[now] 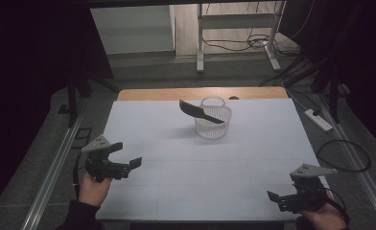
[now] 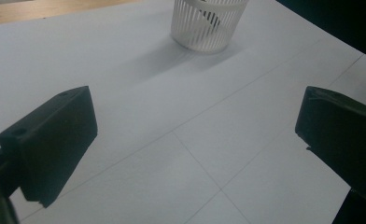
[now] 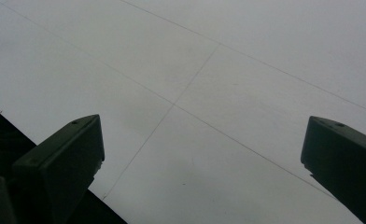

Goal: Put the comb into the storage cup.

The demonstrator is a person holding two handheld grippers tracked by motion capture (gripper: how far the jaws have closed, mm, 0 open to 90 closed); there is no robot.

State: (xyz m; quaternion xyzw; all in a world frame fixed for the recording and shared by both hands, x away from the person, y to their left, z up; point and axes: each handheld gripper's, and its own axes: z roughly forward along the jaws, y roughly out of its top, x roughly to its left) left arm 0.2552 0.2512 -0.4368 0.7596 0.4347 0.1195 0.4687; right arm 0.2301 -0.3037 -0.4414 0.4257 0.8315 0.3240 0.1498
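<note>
Left tool (image 1: 123, 157): held in a hand (image 1: 93, 189) at the near-left edge of the surface (image 1: 167, 143); jaws spread wide, nothing gripped; in the left gripper view the jaws are seen far apart w/ bare surface between. Right tool (image 1: 284, 196): held at the near-right corner, jaws likewise spread, nothing gripped; bare white surface w/ thin grid lines is seen between them in the right gripper view. White slotted basket (image 1: 213, 120): stood upright toward the far-centre, well apart from both tools. Dark spatula-like utensil (image 1: 199, 112): laid tilted across the basket rim, broad end overhanging to the left; exact type can't be told.
</note>
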